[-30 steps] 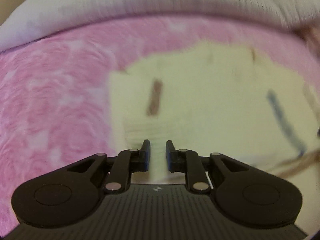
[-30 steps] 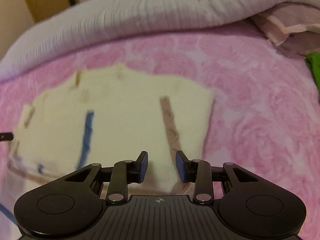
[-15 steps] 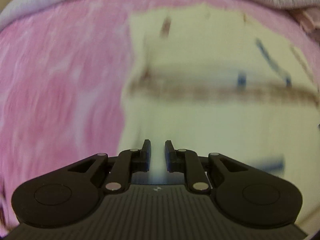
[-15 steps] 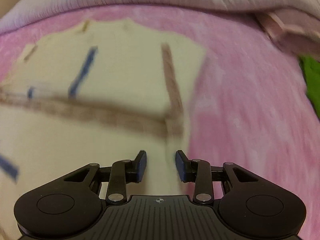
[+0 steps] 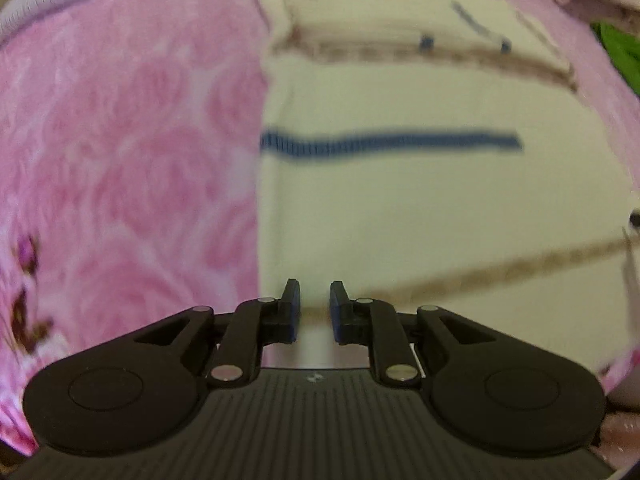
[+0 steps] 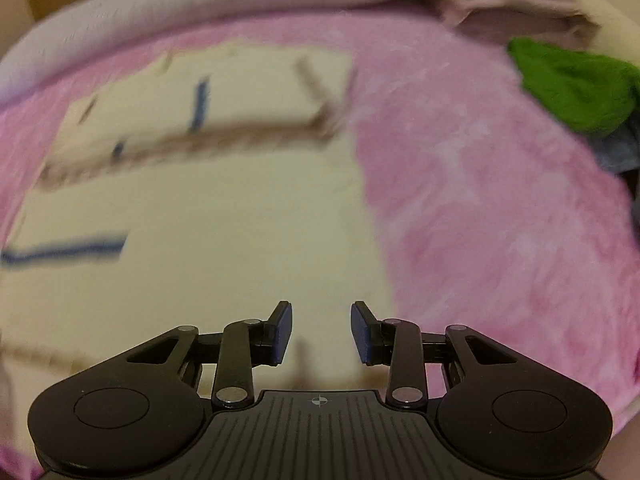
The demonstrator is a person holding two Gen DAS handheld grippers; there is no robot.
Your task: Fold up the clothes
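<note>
A cream cloth [image 5: 420,200] with blue and brown stripes lies flat on a pink blanket [image 5: 120,180], its far part folded over. My left gripper [image 5: 314,306] is open and empty over the cloth's near left edge. In the right wrist view the same cloth [image 6: 200,240] fills the left half. My right gripper [image 6: 321,330] is open and empty over the cloth's near right edge. Both views are blurred by motion.
A grey-white quilt [image 6: 240,12] is bunched along the far side of the bed. A green garment [image 6: 576,84] and a pale mauve one [image 6: 520,12] lie at the far right, with a grey-blue cloth [image 6: 616,152] beside them. The green one shows in the left view [image 5: 620,52].
Both grippers have drawn back toward the near edge of the cloth, still open and empty. More of the cloth's near part, with its blue stripe, now shows.
</note>
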